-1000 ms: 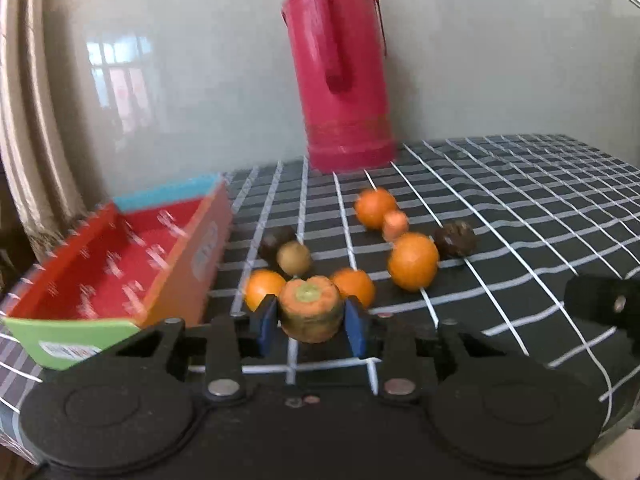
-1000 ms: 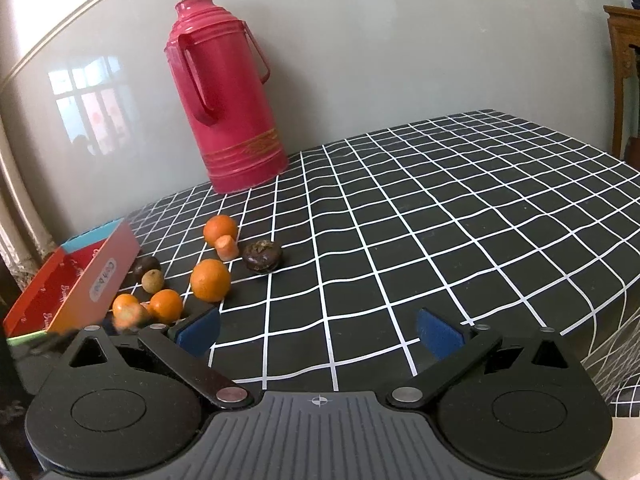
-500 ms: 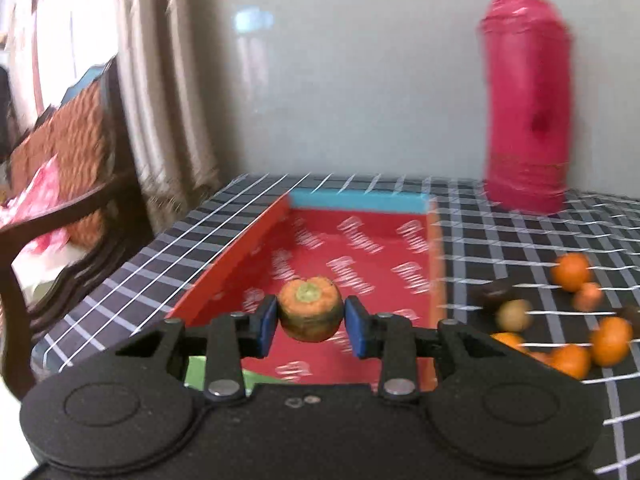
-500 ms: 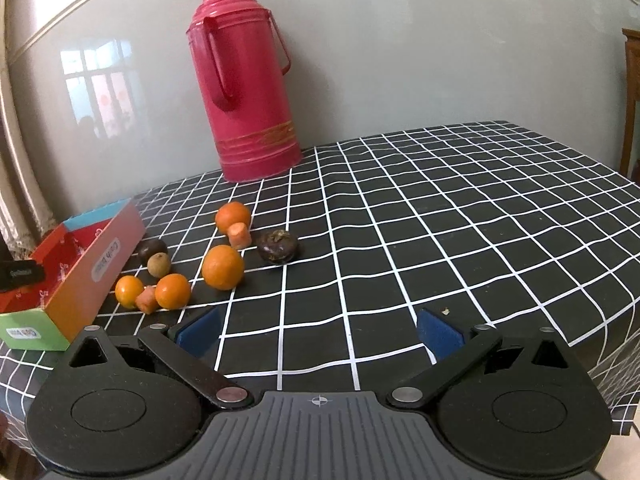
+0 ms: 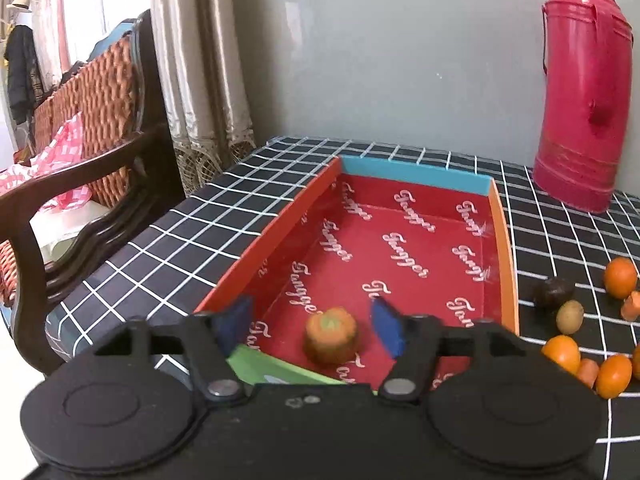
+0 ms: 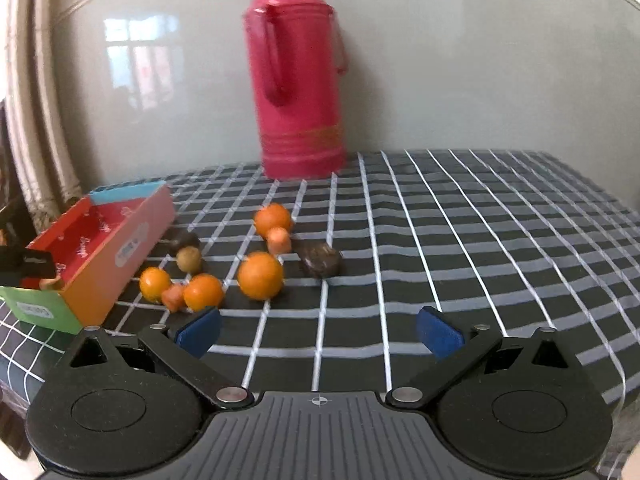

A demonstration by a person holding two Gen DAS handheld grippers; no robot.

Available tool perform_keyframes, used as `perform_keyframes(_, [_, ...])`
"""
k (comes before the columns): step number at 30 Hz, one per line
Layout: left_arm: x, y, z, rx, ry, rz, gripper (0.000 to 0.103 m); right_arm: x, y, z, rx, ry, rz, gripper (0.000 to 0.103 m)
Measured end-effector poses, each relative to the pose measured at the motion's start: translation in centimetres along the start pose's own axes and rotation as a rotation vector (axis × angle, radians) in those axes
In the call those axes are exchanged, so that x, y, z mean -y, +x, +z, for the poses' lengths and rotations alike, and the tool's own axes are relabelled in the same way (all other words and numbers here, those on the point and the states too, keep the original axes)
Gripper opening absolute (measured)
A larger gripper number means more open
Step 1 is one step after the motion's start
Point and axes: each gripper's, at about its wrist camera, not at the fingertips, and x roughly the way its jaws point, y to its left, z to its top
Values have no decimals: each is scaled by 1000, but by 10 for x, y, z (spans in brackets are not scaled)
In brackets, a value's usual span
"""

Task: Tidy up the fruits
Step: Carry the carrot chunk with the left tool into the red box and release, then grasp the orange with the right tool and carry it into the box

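One orange-and-green fruit (image 5: 331,339) lies in the red box (image 5: 505,248) — left tongs (image 5: 312,326) just opened, empty; right tongs (image 6: 319,333) wide, empty — the other fruits (image 6: 260,275) wait beside the box.

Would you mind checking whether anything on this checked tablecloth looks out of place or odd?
Nothing is spilled or damaged. The one mismatch: only the orange carrot chunk with a green centre is in the red cardboard box; the small round oranges, brown fruits and smaller carrot pieces are loose beside it on the cloth.
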Motion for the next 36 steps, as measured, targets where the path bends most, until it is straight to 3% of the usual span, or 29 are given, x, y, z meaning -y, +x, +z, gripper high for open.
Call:
perform_keyframes(3, [-3, -6, 1, 22, -30, -13, 78, -2, 12, 12, 43, -54, 37, 103])
perform_keyframes(7, [-12, -16, 1, 46, -65, -43, 86, 2, 47, 20, 4, -44, 55, 103])
perform_keyframes(11, [-22, -26, 0, 91, -83, -42, 86, 16, 62, 10, -4, 56, 67, 103])
perform_keyframes(13, [-24, -32, 1, 127, -85, -26, 90, 18, 62, 14, 22, 93, 114, 103])
perform_keyframes(16, [-26, -36, 2, 158, -88, 3, 93, 10, 60, 17, 63, 75, 110, 103])
perform_keyframes(22, [-29, -34, 1, 156, -69, 15, 94, -6, 69, 19, 59, 44, 113, 102])
perform_keyframes(23, [-30, -34, 1, 156, -69, 18, 94, -7, 70, 19, 62, 48, 116, 86])
perform_keyframes(24, [-31, -34, 1, 158, -70, 21, 94, -7, 71, 18, 60, 49, 123, 56])
perform_keyframes(25, [-33, -34, 1, 160, -72, 23, 94, -8, 74, 19, 40, 50, 128, 45])
perform_keyframes(26, [-34, -34, 1, 162, -74, 25, 94, -8, 78, 19, 23, 58, 129, 40])
perform_keyframes(36, [-39, -32, -1, 156, -73, 38, 94, -13, 91, 15, -21, 88, 161, 41])
